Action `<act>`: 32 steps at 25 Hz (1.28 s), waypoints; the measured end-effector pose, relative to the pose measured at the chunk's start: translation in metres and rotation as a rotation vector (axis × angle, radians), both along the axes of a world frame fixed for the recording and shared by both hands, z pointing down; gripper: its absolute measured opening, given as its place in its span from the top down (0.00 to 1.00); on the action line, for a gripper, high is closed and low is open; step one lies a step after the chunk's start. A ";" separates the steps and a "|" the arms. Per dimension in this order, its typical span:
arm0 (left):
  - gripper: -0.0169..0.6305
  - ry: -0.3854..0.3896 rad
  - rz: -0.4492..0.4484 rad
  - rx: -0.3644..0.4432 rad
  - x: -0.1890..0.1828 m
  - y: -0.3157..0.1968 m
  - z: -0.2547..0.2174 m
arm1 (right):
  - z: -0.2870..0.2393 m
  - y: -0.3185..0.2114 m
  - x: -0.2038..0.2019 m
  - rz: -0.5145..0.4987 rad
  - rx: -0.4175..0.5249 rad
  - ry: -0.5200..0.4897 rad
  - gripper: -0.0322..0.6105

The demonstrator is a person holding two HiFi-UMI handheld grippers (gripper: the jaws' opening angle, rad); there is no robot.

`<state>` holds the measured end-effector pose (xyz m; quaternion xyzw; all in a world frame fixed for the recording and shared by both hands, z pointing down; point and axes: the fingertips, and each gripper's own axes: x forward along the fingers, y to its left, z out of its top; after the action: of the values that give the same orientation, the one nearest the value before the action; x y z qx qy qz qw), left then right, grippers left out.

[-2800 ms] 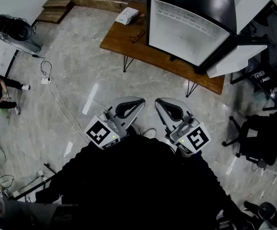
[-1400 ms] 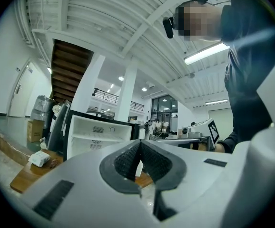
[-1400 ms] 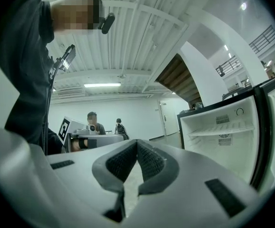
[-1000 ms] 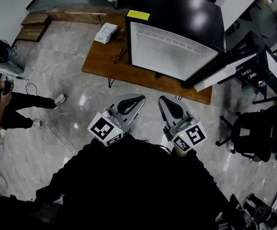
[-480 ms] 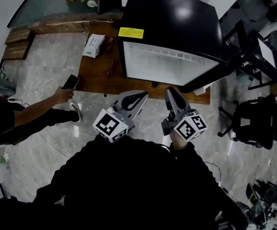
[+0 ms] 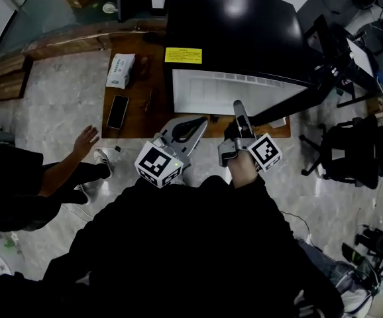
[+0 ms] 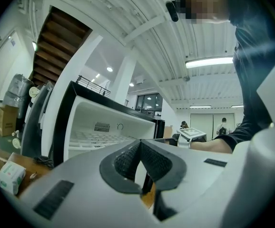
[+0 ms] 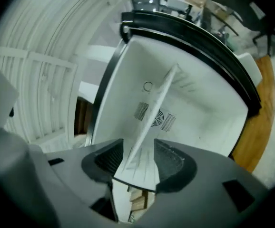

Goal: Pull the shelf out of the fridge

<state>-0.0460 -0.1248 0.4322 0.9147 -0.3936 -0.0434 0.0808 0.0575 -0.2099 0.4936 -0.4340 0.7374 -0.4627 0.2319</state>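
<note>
At fridge mouth, 12 o'clock, my R gripper jaws just opened, spread astride shelf edge; L gripper pressed together, empty.

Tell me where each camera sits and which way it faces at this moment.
Head view: on the person's head, looking steeply down at the open fridge on the table; the person's torso, left gripper and right gripper show.
Left gripper view: on the left gripper, facing level toward the fridge front; its shut jaws and the torso show.
Right gripper view: on the right gripper, rolled, looking into the fridge; its jaws, just opening, straddle the shelf.
Shared: all three see the fridge's white interior.
</note>
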 end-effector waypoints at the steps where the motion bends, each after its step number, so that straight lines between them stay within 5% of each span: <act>1: 0.96 0.000 -0.001 0.001 -0.001 -0.005 0.001 | 0.007 -0.006 0.003 0.042 -0.039 -0.042 0.65; 9: 0.96 -0.015 -0.010 0.001 -0.001 -0.042 0.006 | 0.012 -0.079 -0.007 0.186 -0.044 -0.295 0.59; 20: 0.96 -0.031 -0.068 -0.036 -0.008 -0.075 0.018 | 0.041 -0.152 -0.030 0.218 -0.120 -0.411 0.58; 23: 0.96 -0.031 -0.076 -0.046 -0.010 -0.080 0.023 | 0.037 -0.162 -0.030 0.243 -0.104 -0.448 0.67; 26: 0.96 -0.032 -0.088 -0.051 -0.014 -0.083 0.026 | 0.025 -0.163 -0.032 0.258 -0.061 -0.474 0.90; 32: 0.96 -0.026 -0.091 -0.041 -0.016 -0.079 0.020 | 0.023 -0.160 -0.030 0.286 -0.088 -0.447 0.90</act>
<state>-0.0617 -0.2036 0.4527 0.8944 -0.4368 -0.0269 0.0923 0.0273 -0.3699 0.5165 -0.4304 0.5784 -0.5412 0.4328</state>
